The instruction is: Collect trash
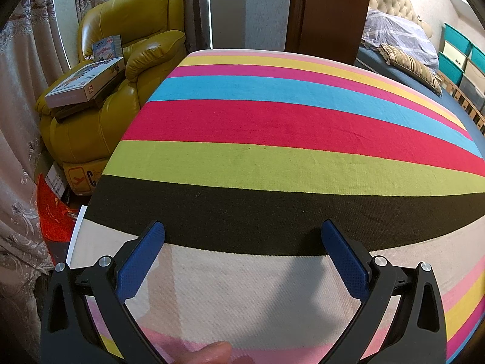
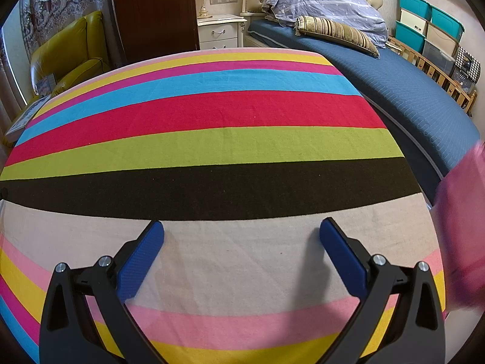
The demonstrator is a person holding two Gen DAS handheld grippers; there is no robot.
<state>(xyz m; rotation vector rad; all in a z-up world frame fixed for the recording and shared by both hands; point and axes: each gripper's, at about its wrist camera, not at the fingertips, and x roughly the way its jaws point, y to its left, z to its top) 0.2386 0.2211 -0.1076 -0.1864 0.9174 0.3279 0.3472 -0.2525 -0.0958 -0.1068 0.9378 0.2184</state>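
My left gripper point(image 1: 242, 230) stands wide, empty, over the striped cloth point(image 1: 272, 121); my right gripper point(image 2: 242, 229) likewise; pink blur point(image 2: 463, 227) at right edge.

1. My left camera sits just behind my left gripper point(image 1: 242, 233) and looks forward along its two blue fingers, tilted down at the striped cloth point(image 1: 272, 121) from close above.
2. It faces slightly leftward across the room: the yellow armchair point(image 1: 121, 60) fills its upper left, and the bed point(image 1: 409, 72) only shows at the upper right.
3. My right camera sits the same way behind my right gripper point(image 2: 242, 232), equally near the cloth point(image 2: 212, 109).
4. It faces more to the right: the bed point(image 2: 409, 91) runs down its right side, and the armchair point(image 2: 69, 51) shrinks to the left edge.
5. Both views share the cloth's stripes, the armchair, the bed and the teal boxes point(image 1: 457, 51) point(image 2: 424, 15).
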